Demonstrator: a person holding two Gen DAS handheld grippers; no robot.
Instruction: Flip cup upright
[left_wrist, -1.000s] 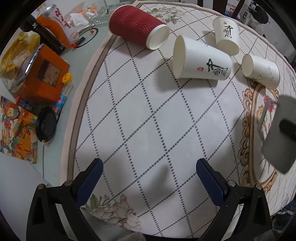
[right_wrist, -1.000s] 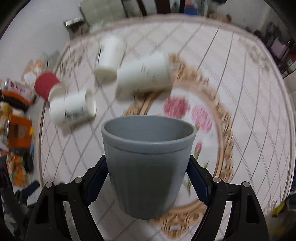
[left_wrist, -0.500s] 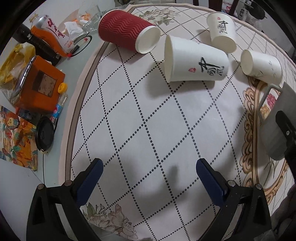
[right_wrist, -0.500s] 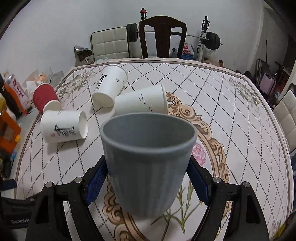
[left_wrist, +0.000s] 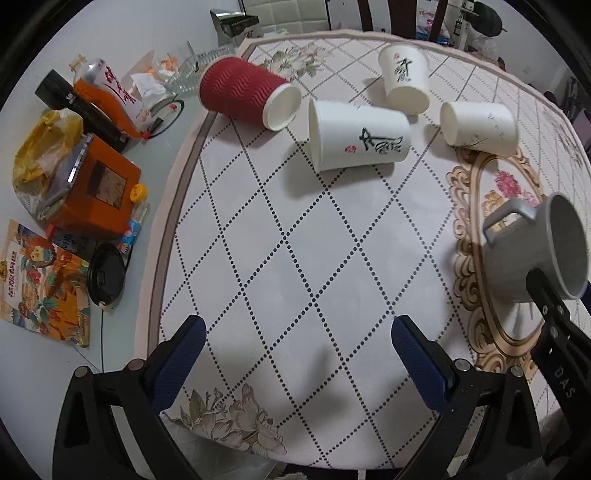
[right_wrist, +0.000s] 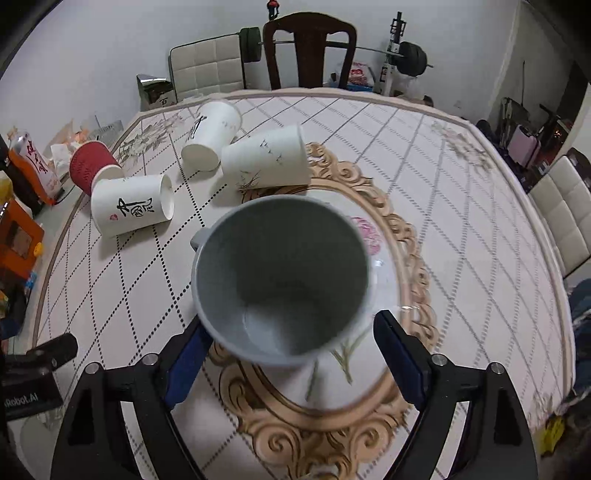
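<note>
Covering the round table, a diamond-patterned cloth (left_wrist: 280, 236) (paper cups (left_wrist: 358, 136) toppled).

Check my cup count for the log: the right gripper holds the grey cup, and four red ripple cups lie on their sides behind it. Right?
Not quite. Only one lying cup is a red ripple cup; the other three are white paper cups, as the left wrist view shows. The right gripper does hold the grey cup.

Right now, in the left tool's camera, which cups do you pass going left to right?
Red cup → big white cup with black writing → plain white cup → grey mug in the right tool.
</note>
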